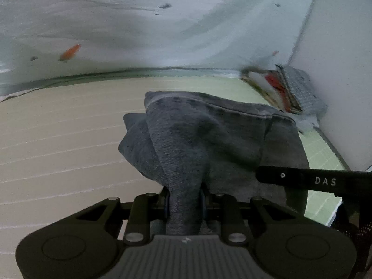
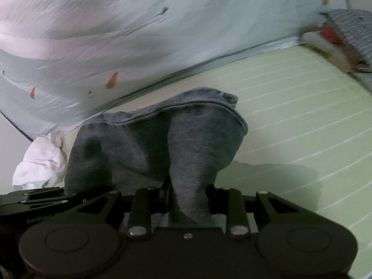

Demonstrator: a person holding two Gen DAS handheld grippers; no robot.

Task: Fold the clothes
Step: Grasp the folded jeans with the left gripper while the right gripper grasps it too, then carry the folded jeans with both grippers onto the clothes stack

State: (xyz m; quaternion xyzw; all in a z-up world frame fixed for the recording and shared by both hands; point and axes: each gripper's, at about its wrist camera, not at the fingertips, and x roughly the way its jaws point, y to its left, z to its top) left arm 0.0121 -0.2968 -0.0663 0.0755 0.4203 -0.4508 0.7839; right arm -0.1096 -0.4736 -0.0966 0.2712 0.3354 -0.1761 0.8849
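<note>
A grey-blue denim garment (image 1: 209,134) hangs bunched between both grippers above a pale green mat (image 1: 58,144). My left gripper (image 1: 184,200) is shut on one part of the cloth, which runs back between its jaws. My right gripper (image 2: 188,197) is shut on another part of the same garment (image 2: 151,144). Its stitched hem runs across the top in both views. The right gripper's black body (image 1: 313,181) shows at the right of the left wrist view. The fingertips are hidden by cloth.
A stack of folded clothes (image 1: 293,88) lies in the far right corner of the mat, also in the right wrist view (image 2: 344,34). A crumpled white garment (image 2: 39,162) lies at the left. A pale sheet with orange marks (image 1: 139,23) hangs behind.
</note>
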